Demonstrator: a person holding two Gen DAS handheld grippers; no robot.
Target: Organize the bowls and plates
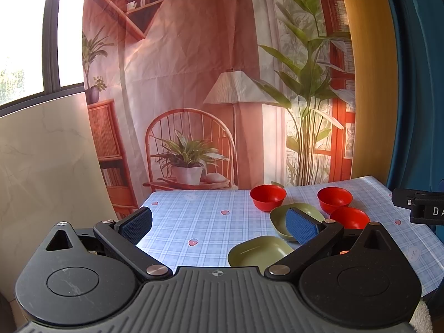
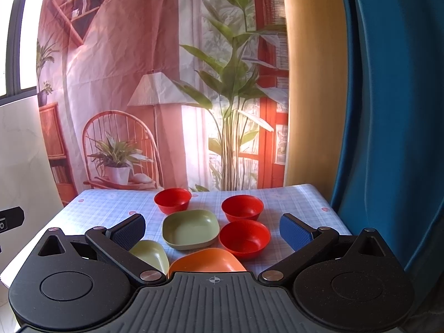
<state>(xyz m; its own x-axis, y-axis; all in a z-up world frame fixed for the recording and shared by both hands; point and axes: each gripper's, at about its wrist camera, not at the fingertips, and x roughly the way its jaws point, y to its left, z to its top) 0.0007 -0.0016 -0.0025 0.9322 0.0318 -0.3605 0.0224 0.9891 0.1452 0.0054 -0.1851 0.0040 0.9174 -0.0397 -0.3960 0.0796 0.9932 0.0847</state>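
Note:
Three red bowls stand apart on the checked tablecloth: a far one (image 2: 172, 200), a middle one (image 2: 242, 207) and a near one (image 2: 244, 238). A green square plate (image 2: 190, 229) sits between them. A second green plate (image 2: 151, 255) and an orange plate (image 2: 206, 260) lie nearest, partly hidden by the gripper body. My right gripper (image 2: 213, 230) hangs open above the dishes, holding nothing. In the left wrist view my left gripper (image 1: 219, 226) is open and empty, left of the green plates (image 1: 295, 216) (image 1: 259, 252) and red bowls (image 1: 267, 197) (image 1: 334, 199) (image 1: 349, 217).
The table (image 1: 183, 222) ends at a printed fabric backdrop (image 1: 194, 83) behind. A blue curtain (image 2: 388, 111) hangs at the right. A pale wall panel (image 1: 41, 166) and window stand left. The left half of the tablecloth is bare. The other gripper's body (image 1: 419, 205) shows at right.

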